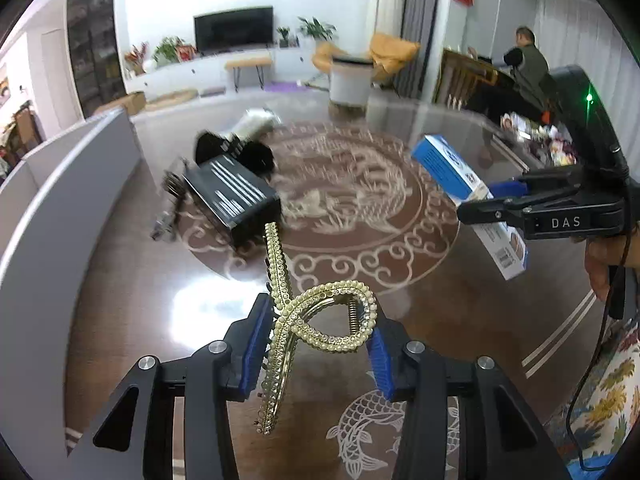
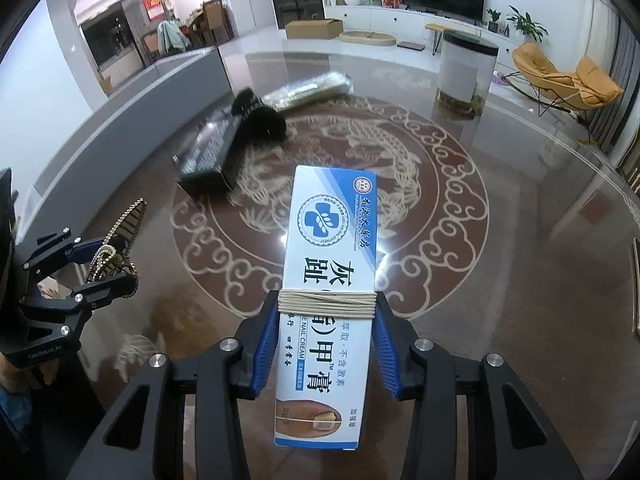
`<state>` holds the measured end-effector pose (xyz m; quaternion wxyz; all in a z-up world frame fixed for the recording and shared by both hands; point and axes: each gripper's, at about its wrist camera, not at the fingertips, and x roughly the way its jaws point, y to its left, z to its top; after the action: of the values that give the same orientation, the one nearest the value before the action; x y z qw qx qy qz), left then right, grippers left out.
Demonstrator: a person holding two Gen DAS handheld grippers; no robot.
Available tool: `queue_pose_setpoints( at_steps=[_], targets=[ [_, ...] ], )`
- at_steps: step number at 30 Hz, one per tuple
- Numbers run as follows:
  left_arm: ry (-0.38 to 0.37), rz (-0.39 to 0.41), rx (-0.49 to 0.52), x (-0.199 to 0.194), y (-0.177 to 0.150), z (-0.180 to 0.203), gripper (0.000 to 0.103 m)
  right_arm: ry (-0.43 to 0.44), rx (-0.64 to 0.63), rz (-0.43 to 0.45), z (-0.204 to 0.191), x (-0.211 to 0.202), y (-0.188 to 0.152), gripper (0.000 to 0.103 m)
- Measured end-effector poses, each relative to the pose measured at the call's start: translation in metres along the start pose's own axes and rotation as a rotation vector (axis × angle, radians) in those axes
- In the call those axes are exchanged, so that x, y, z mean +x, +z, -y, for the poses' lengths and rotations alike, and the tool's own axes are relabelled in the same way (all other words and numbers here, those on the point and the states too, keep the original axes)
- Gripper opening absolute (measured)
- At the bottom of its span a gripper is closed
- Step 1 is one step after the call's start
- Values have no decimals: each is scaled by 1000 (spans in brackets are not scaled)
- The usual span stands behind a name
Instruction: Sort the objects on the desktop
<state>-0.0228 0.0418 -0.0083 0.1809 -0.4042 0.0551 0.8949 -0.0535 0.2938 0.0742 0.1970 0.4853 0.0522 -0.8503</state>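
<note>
My left gripper (image 1: 318,320) is shut on a gold beaded hair clip (image 1: 308,320) and holds it above the brown patterned table (image 1: 460,320). It also shows in the right wrist view (image 2: 108,268), at the left, with the hair clip (image 2: 120,236) in it. My right gripper (image 2: 326,316) is shut on a blue and white nail cream box (image 2: 326,280) wrapped with cream string. In the left wrist view the right gripper (image 1: 480,204) holds that box (image 1: 460,184) at the right, above the table.
A black box (image 1: 234,196), a black bristle brush (image 1: 256,156) and a pale packet (image 1: 256,122) lie on the table's far left. A grey partition (image 1: 60,200) runs along the left edge. A white cylindrical container (image 2: 464,76) stands at the far side.
</note>
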Motion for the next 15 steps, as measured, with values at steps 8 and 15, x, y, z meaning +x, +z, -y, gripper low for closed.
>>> queue_pose_setpoints(
  at_steps=[8, 15],
  targets=[
    [34, 93, -87, -53, 4, -34, 45, 47, -27, 78, -30, -30, 27, 44],
    [110, 171, -184, -118, 17, -104, 45, 140, -94, 137, -85, -40, 84, 44]
  ],
)
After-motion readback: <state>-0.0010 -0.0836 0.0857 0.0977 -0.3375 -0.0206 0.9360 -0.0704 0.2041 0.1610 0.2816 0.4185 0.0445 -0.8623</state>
